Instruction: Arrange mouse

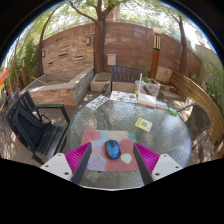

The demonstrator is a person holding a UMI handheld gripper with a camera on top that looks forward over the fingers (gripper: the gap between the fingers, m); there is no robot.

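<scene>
Mouse (112, 149) sits dead ahead of your gripper (112, 160), on the mat (92, 143), long axis along your approach. Fingers spread wide, holding nothing; gaps either side.

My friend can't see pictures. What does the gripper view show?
A blue mouse sits on a pink mat on a round glass table, just ahead of the open gripper. A brick wall stands beyond.

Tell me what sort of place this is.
Probably a backyard patio. A brick wall and trees stand behind a round glass table, where a mouse lies on a mat between the gripper's open jaws.
</scene>
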